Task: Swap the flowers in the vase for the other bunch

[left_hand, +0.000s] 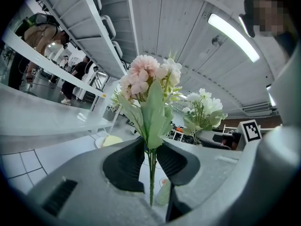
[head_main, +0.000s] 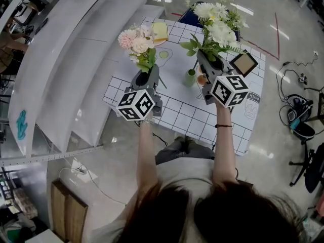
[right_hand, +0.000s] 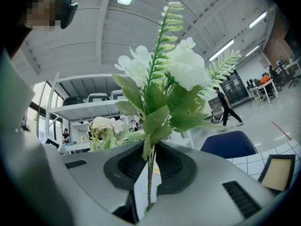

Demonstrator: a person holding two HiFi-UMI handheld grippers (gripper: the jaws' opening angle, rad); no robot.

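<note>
Left gripper (left_hand: 151,160) jaws clamp the pink bunch (head_main: 136,40); right gripper (right_hand: 149,163) jaws clamp the white bunch (head_main: 217,24), beside the green vase (head_main: 191,78) on the bench (head_main: 177,108). Advised: stems upright, lowered straight in.

Grey left claw (head_main: 147,76), grey right claw (head_main: 209,61), black ribbed pads (left_hand: 124,166), black-and-white marker cubes (head_main: 135,104), pale grey top (head_main: 187,170), black wristband (head_main: 223,126)

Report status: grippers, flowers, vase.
Left gripper shut on pink flower bunch. Right gripper shut on white flower bunch. Small green vase on table, nothing blocking.

Pink bunch (head_main: 137,42), white bunch (head_main: 217,24) upright; green vase (head_main: 191,78), probably, between.
</note>
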